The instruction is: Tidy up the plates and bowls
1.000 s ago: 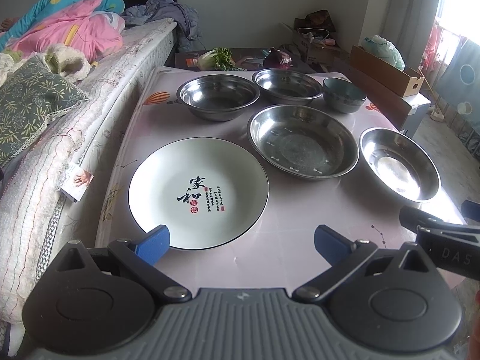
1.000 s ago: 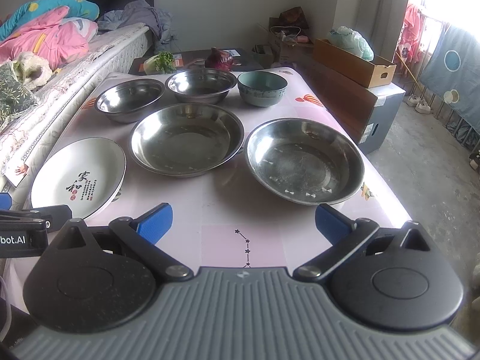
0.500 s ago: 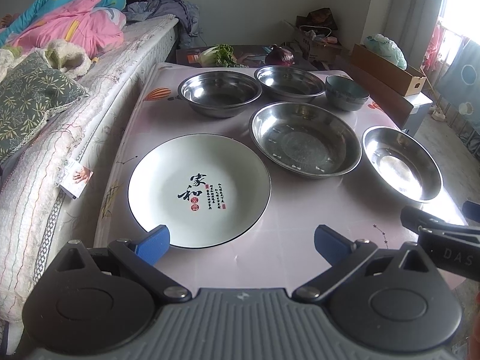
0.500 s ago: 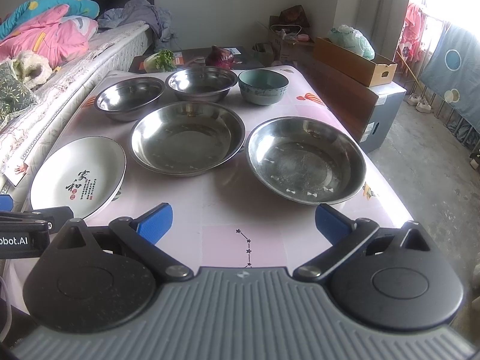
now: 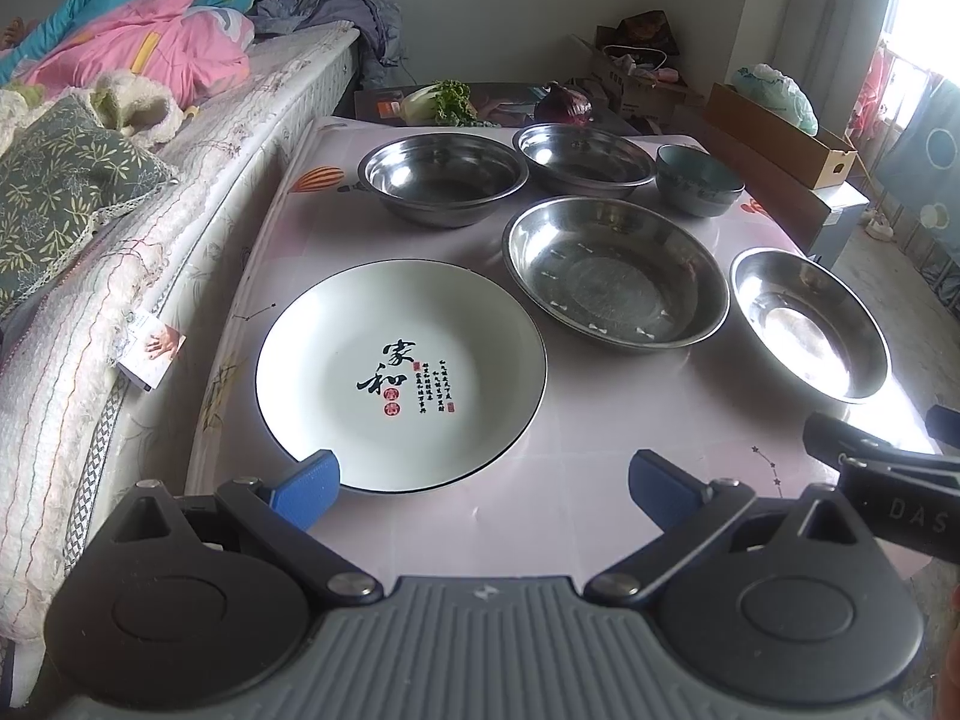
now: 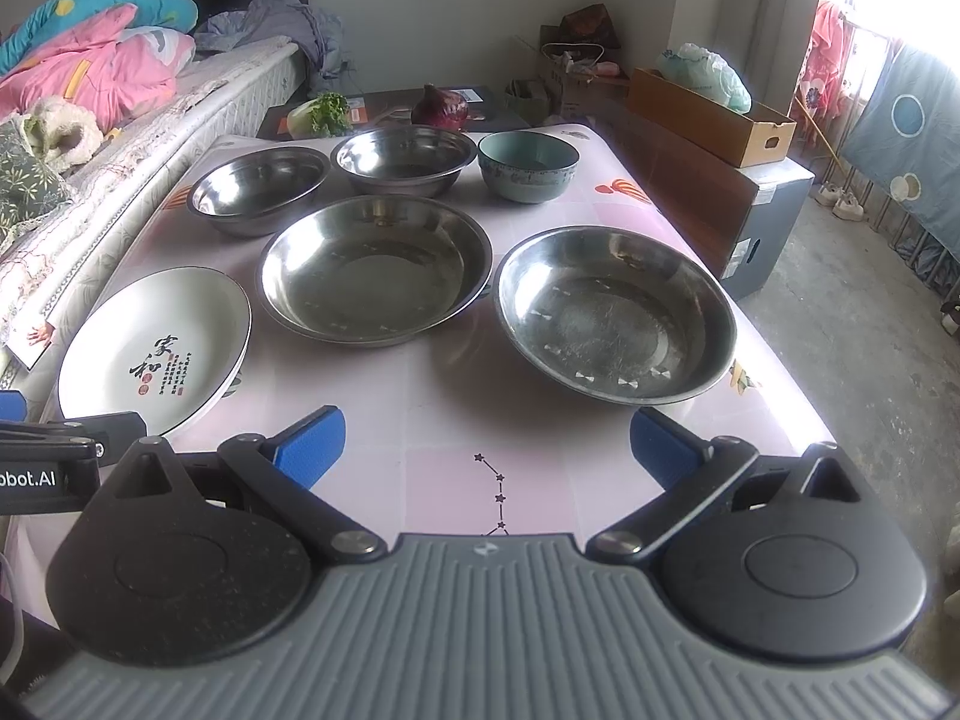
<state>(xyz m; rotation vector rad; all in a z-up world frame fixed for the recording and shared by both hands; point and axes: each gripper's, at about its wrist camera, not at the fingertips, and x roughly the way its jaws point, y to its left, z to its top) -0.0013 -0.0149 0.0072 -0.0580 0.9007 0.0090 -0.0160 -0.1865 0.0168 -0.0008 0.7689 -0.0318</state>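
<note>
Nothing stacked yet: all 6 dishes lying separately on the pink table [image 6: 456, 480]. Front row: white printed plate [image 5: 401, 373] at left, 2 shallow steel plates [image 6: 375, 267] [image 6: 615, 315] just beside each other. Back row: 2 steel bowls [image 6: 258, 186] [image 6: 405, 157] and 1 teal ceramic bowl [image 6: 528, 165]. Left gripper [image 5: 483, 483] spread wide, hovering at the white plate's near rim, empty. Right gripper [image 6: 487, 441] likewise spread, holding nothing. Judged barely begun; all nesting left.
</note>
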